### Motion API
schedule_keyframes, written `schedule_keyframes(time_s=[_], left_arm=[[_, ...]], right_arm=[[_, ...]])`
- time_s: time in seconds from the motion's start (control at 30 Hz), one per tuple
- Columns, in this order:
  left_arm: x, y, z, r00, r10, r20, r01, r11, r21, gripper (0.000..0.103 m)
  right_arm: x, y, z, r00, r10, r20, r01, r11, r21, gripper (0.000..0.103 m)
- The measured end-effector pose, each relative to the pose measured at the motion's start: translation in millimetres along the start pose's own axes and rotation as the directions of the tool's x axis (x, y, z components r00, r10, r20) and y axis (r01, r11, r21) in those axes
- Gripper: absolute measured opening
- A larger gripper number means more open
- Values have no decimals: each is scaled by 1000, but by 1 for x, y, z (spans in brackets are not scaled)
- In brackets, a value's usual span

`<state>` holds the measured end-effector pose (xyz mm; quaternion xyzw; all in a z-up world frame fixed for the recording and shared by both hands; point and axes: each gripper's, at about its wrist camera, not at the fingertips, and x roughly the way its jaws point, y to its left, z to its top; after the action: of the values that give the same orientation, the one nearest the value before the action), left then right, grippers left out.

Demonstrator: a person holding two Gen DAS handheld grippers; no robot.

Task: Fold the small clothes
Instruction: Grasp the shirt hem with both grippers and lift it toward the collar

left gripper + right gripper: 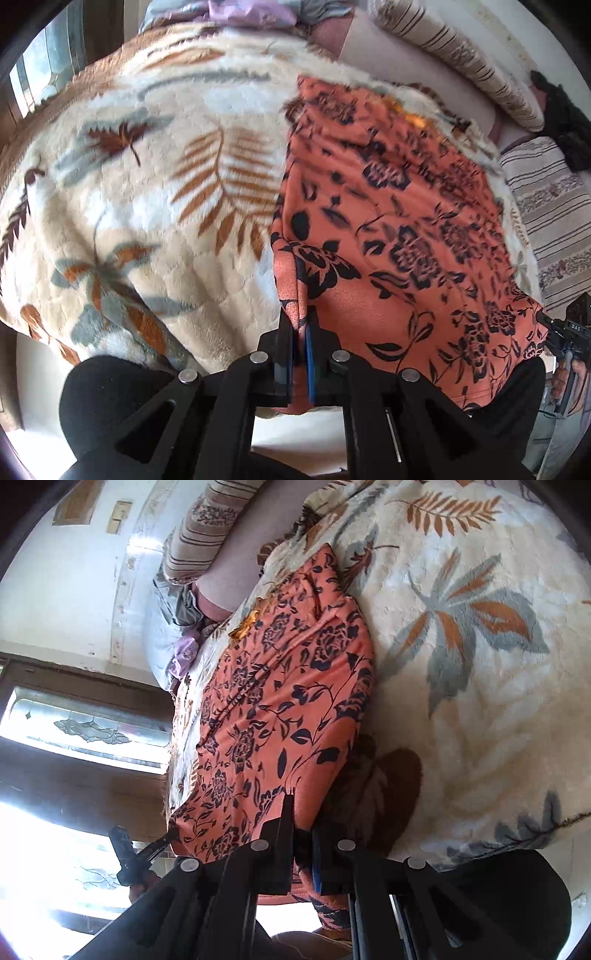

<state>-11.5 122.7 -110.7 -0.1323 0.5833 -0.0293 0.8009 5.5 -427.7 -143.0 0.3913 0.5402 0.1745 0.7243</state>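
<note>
Garment (pixel 388 229) spread on the blanket (pixel 147 221)

Ahead of both grippers it lies; pillows (pixel 454 55) sit beyond, past the blanket's far edge.

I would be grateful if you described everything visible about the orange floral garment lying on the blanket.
The orange garment with dark navy flower and leaf print looks like soft, thin knit fabric. It lies spread lengthwise, mildly wrinkled, on the cream plush leaf-patterned blanket. Its near edge hangs toward the cameras. The left gripper is shut on one near corner, the right gripper on the other. The far end is rumpled.
</note>
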Motion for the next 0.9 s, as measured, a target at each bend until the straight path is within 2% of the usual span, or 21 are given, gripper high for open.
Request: schedule_keyframes(time_s=[0.07,0.2,0.33,0.43,0.5,0.57,0.63,0.67,0.7,0.73,0.77,0.8,0.83,0.87,0.9], left_arm=[[16,10,-10,998,20,-56,-21,1000,-17,6],[-1,4,-4,999,-36,3,36,999,-8,5],[-21,-6,29,993,-104,61,104,995,2,6],[-34,-19,73,982,-147,117,143,989,43,6],[-40,-30,113,969,-177,171,167,983,69,6],[-38,-40,160,954,-180,240,161,982,95,6],[-22,-32,206,946,-170,274,166,985,40,7],[-6,-31,227,946,-153,286,154,988,18,10],[15,-30,244,950,-119,288,121,993,12,14],[40,-28,258,964,-50,260,52,999,-1,42],[69,-25,268,975,33,219,-29,999,-23,59],[96,-20,273,981,91,171,-85,996,-41,67],[117,-13,274,988,100,116,-93,994,-60,67],[126,-6,272,994,63,88,-55,994,-90,67],[123,1,269,994,32,109,-18,992,-122,67]], right_arm=[[12,-11,-2,999,-6,-36,7,999,39,7],[12,-5,0,999,28,-30,-26,999,39,7],[11,10,22,996,89,-14,-89,996,30,7],[7,30,58,986,166,29,-167,986,11,7],[4,48,96,975,210,77,-210,978,-13,7],[3,65,142,962,238,136,-234,971,-45,7],[6,66,189,936,260,236,-261,965,-25,7],[12,61,210,929,235,287,-246,969,1,10],[22,56,229,934,177,310,-189,982,11,22],[40,48,246,949,115,294,-128,992,23,38],[60,35,257,965,40,261,-61,995,73,90],[75,19,259,967,-38,253,2,990,143,101],[83,6,256,968,-50,247,1,981,194,101],[82,-1,248,958,-13,286,-49,977,209,99],[71,0,238,942,2,336,-70,980,189,98]])
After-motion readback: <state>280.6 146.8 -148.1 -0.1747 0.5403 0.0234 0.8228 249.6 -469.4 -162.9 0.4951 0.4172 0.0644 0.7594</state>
